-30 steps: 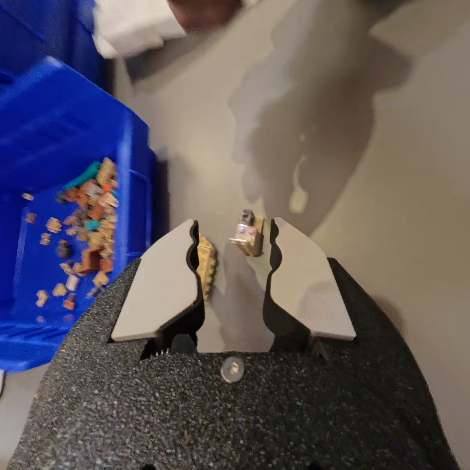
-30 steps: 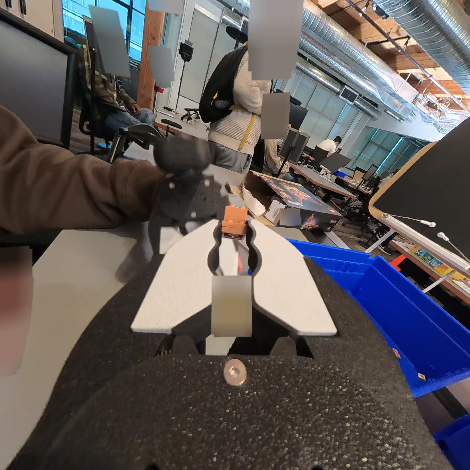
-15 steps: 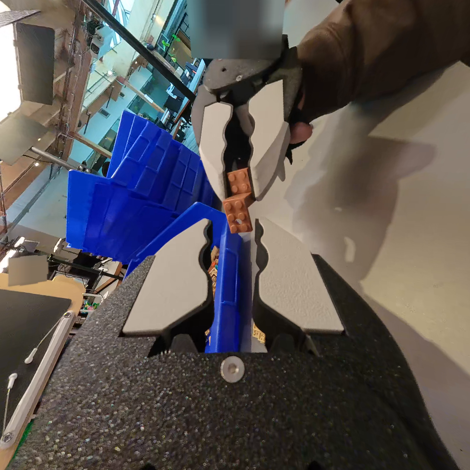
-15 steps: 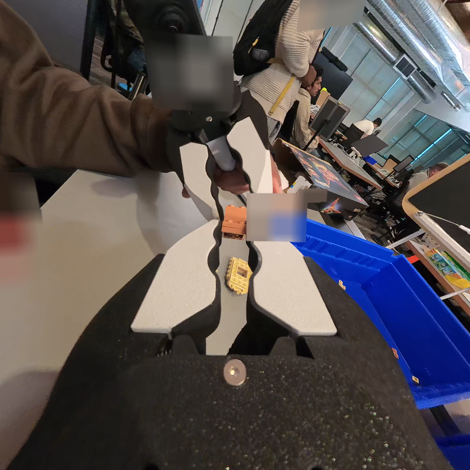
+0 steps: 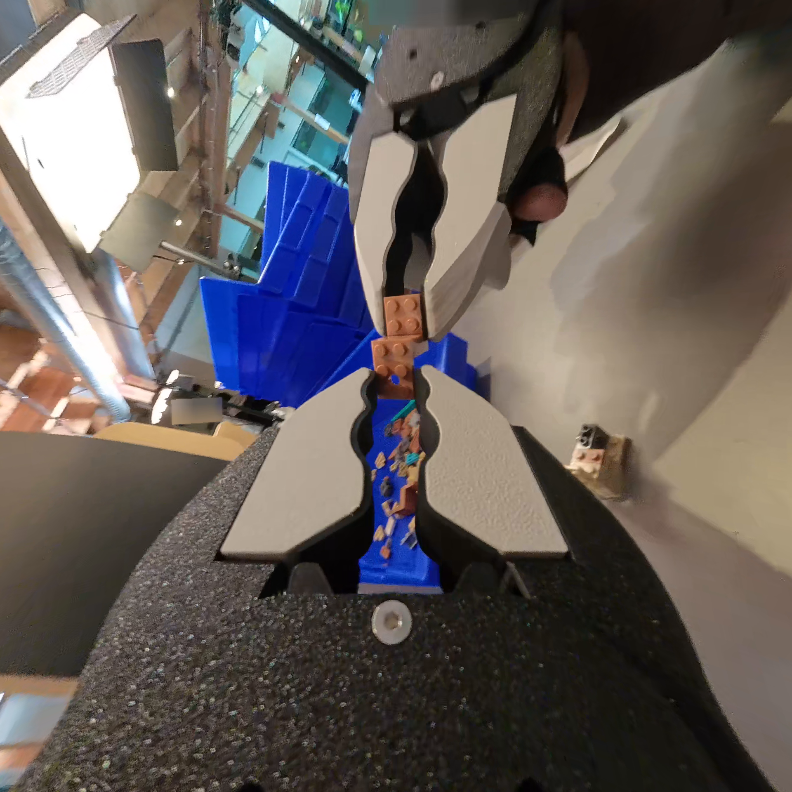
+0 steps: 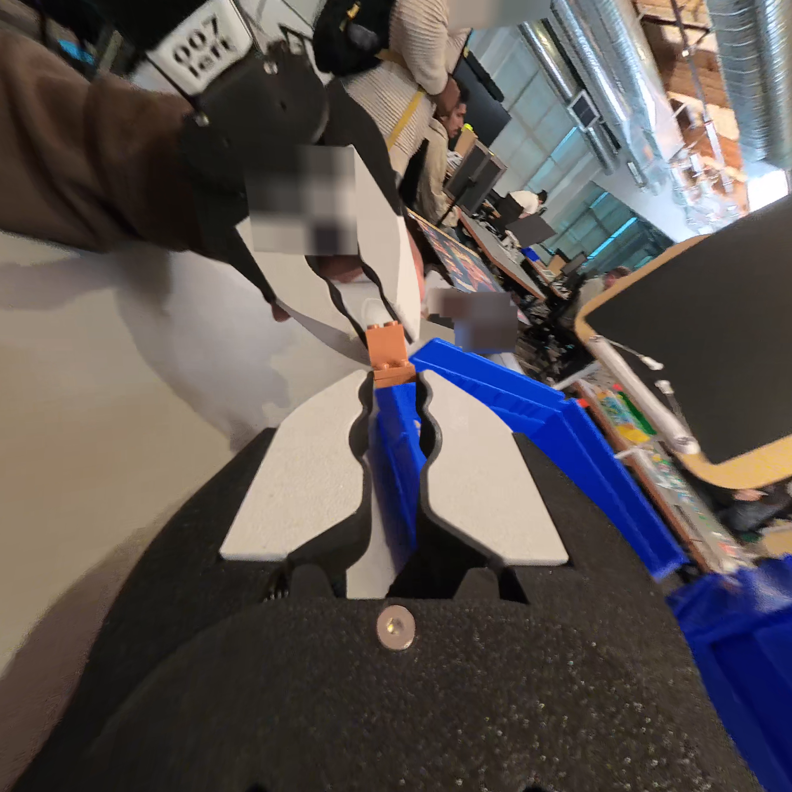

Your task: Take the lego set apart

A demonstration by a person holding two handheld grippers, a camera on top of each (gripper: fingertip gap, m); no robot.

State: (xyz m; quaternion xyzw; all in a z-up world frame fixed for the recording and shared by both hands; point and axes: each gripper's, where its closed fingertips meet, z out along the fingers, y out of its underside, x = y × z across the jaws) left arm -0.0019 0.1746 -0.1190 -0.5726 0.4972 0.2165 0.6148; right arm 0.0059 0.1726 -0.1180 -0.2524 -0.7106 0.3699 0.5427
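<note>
In the left wrist view, the left gripper (image 5: 394, 377) was low over the table (image 5: 664, 343) a moment ago with its fingers wide apart. Now it is up in the air and pinches the first brown brick (image 5: 392, 364) at its tips. The right gripper (image 5: 403, 330) comes from above and pinches the second brown brick (image 5: 402, 315). The two bricks touch, above the blue bin (image 5: 398, 565) of little pieces. A small tan and black build (image 5: 600, 463) sits alone on the table. In the right wrist view, the right gripper (image 6: 393, 377) squeezes the second brown brick (image 6: 393, 373), and the first brown brick (image 6: 385, 343) stands on it, in the left gripper's tips. A white tag (image 6: 201, 51) with dark writing sits on the left gripper.
</note>
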